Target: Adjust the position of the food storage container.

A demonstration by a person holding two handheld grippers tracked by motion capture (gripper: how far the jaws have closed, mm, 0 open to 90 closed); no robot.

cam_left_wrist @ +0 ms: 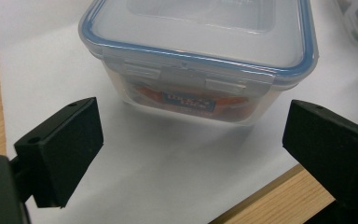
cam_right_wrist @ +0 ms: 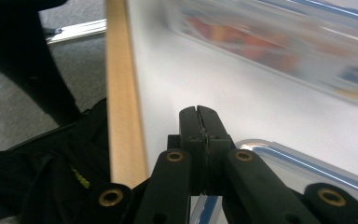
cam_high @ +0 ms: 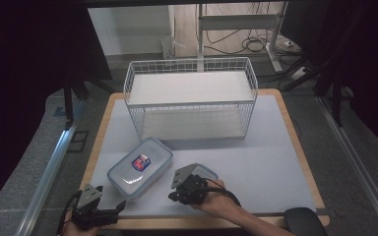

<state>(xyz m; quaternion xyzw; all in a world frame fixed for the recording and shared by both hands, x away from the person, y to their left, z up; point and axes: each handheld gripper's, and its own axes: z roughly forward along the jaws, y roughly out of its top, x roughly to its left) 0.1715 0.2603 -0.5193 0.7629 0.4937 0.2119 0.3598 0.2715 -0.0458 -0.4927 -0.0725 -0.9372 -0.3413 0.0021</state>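
Ahead of my left hand-held gripper [cam_left_wrist: 191,154], open: clear blue-rimmed plastic box [cam_left_wrist: 200,56], next to grasp. Right hand-held gripper [cam_right_wrist: 200,122] closed, empty, beside a smaller box [cam_high: 204,172].

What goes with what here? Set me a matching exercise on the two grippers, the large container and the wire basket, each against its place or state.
Column one:
1. left gripper
2. right gripper
3. large container
4. wire basket

Column two:
A. stands at the far side of the table
B. jaws shut, with a smaller container's blue-rimmed edge just beside them
C. lies lidded on the white mat, left of the right gripper
D. jaws wide open, facing the container's latch side, nothing between them

Pairs: 1-D, 2-B, 3-C, 4-A
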